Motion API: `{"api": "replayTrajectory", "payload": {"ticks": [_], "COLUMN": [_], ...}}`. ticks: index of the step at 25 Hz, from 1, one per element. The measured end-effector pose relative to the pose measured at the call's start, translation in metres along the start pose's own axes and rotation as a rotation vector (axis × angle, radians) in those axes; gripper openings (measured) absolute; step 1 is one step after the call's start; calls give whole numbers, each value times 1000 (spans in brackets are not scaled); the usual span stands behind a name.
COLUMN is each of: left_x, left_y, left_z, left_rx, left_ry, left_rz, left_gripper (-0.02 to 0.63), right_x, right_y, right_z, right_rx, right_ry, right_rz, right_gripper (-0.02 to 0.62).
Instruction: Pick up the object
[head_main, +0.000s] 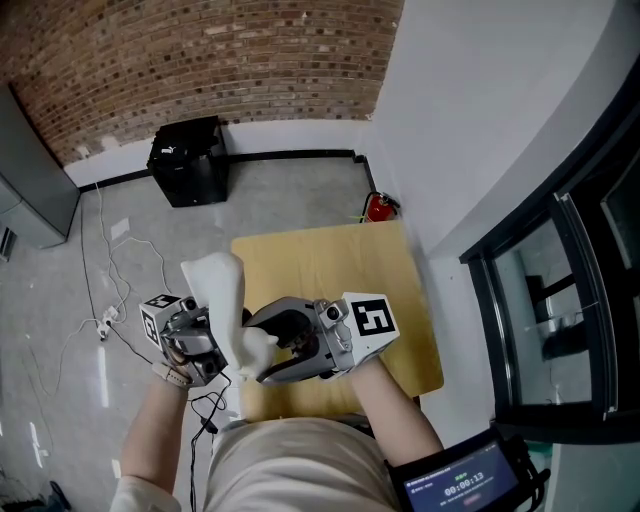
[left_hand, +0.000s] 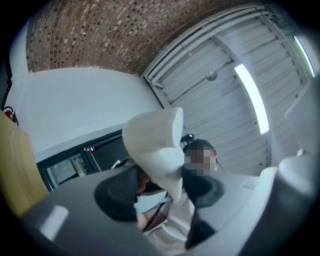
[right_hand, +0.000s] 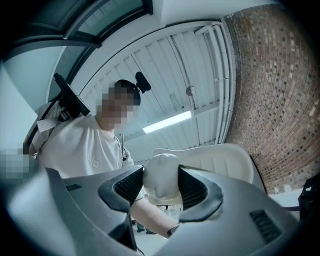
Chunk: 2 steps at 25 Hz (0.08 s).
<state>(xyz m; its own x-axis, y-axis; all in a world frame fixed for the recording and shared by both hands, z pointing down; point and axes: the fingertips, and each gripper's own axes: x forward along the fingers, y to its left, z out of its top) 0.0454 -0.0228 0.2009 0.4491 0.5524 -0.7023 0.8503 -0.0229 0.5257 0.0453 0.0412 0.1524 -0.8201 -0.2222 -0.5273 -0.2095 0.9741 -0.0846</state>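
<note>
The object is white, soft and curved, wide at its top and narrowing to a rounded lower end; it is held up in the air above the near part of the wooden table. My left gripper is shut on its lower part from the left. My right gripper is shut on the rounded lower end from the right. In the left gripper view the object stands up from between the dark pads. In the right gripper view its rounded end is pinched between the ribbed pads, with the wide part behind.
A black box stands on the grey floor by the brick wall. A red fire extinguisher sits at the table's far corner. Cables trail on the floor at left. A white wall and a dark-framed window close the right side.
</note>
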Motion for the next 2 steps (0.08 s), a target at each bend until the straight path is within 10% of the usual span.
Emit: {"api": "replayTrajectory", "payload": {"ticks": [2], "left_x": [-1], "left_y": [1], "left_z": [0], "left_rx": [-5], "left_ry": [-1], "left_rz": [3], "left_gripper": [262], "right_x": [-1], "right_y": [0], "right_z": [-1], "right_rx": [2], "right_ry": [-1], "right_rz": [-4], "right_gripper": [222]}}
